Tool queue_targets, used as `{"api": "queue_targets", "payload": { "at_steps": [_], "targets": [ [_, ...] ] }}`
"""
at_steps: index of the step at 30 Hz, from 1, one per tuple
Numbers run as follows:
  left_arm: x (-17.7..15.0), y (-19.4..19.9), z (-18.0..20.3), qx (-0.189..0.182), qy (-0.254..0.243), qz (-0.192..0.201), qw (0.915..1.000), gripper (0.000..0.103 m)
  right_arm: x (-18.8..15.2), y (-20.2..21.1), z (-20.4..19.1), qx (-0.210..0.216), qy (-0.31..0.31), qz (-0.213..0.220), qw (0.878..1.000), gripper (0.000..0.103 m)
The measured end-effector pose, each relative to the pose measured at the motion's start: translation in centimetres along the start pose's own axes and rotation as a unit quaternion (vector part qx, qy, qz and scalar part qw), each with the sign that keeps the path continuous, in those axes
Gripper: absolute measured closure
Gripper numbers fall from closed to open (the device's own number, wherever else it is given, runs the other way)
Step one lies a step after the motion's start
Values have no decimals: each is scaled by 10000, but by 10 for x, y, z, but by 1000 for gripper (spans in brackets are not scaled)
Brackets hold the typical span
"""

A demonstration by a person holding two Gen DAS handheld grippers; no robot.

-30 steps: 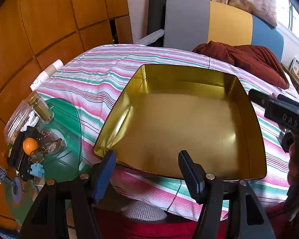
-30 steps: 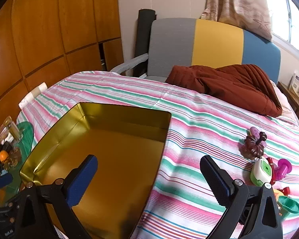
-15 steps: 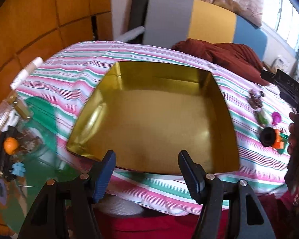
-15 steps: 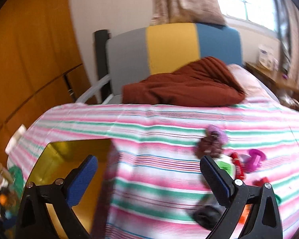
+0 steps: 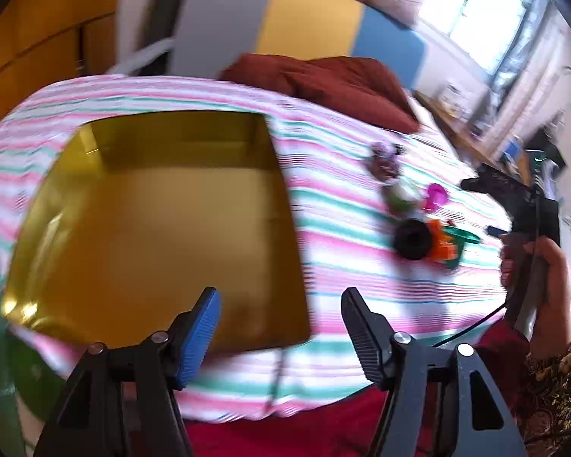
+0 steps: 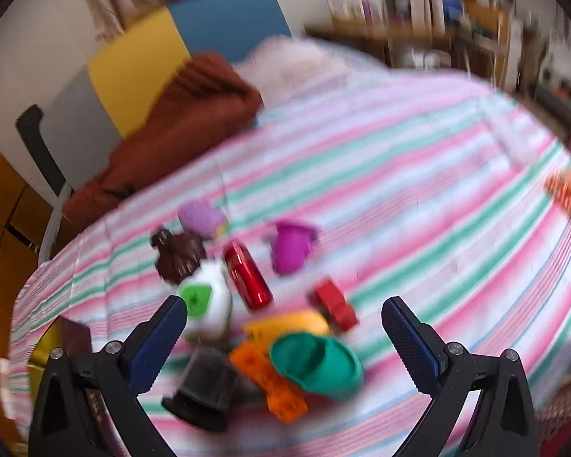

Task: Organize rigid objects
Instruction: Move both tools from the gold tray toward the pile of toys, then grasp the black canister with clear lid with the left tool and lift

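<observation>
On the striped bedspread [image 6: 418,175], a cluster of small hard toys is now lying right under the right gripper [image 6: 285,327], where a second ago that camera was looking mostly at the gold tin. The pile is blurred by the swing, but a green cup [image 6: 316,361], an orange block [image 6: 270,384], a red cylinder [image 6: 247,274], a red brick [image 6: 335,304], a purple cup [image 6: 291,247], a white and green toy [image 6: 205,301], a dark brown toy [image 6: 179,255] and a black piece [image 6: 205,388] are showing, packed close and partly touching. The right gripper is hanging above them with its fingers spread wide and nothing between them.

To the left of the pile, well apart from it, the gold tin [image 5: 152,228] is sitting empty on the bed, so no toy has been put away yet. The left gripper [image 5: 281,327] is hovering near the tin's front rim, its jaws opening further, with nothing between them. Its view has turned rightward, and the toys and the person's hand [image 5: 544,278] carrying the other tool are now showing beside the tin.

This shift likely means the first pick-up is beginning, with the right gripper lining up over the pile. Behind everything, a brown blanket [image 6: 179,129] is lying at the head of the bed.
</observation>
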State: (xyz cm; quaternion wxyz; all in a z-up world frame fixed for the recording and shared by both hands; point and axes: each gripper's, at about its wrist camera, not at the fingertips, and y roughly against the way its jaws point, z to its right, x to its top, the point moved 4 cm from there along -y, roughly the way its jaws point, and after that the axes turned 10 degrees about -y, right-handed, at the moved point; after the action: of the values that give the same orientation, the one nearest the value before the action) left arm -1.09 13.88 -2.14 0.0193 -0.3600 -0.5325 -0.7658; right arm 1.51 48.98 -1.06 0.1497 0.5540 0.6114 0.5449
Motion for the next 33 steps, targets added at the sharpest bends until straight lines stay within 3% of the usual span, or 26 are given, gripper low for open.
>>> {"api": "queue_targets", "payload": {
  "at_steps": [3,5,12,15,18,22,26,33],
  "targets": [
    [15,-20,28,-447,-164,-285,9985,34,6,7,6,271,-180,-228,9992,0],
    [24,-28,46,-664,-293,-283,9970,34,12,17,10,354,-164,-112,9992,0],
    [53,-61,111,-638,-1220,-244,9902,36,14,14,28,397,11,783,9961,0],
    [69,-75,126,-747,-1312,-228,9883,36,13,1,37,611,-350,373,9968,0],
    [84,-94,139,-953,-1318,-264,9863,36,15,-2,44,621,-540,291,9962,0],
    [98,-119,157,-761,-1545,-299,9846,36,16,-7,53,680,-813,163,9942,0],
    [95,-145,157,-603,-1727,-587,9814,57,17,-5,49,623,-746,278,9949,0],
    [68,-126,133,-503,-1777,-396,9820,58,15,-3,36,744,-485,328,9955,0]
  ]
}}
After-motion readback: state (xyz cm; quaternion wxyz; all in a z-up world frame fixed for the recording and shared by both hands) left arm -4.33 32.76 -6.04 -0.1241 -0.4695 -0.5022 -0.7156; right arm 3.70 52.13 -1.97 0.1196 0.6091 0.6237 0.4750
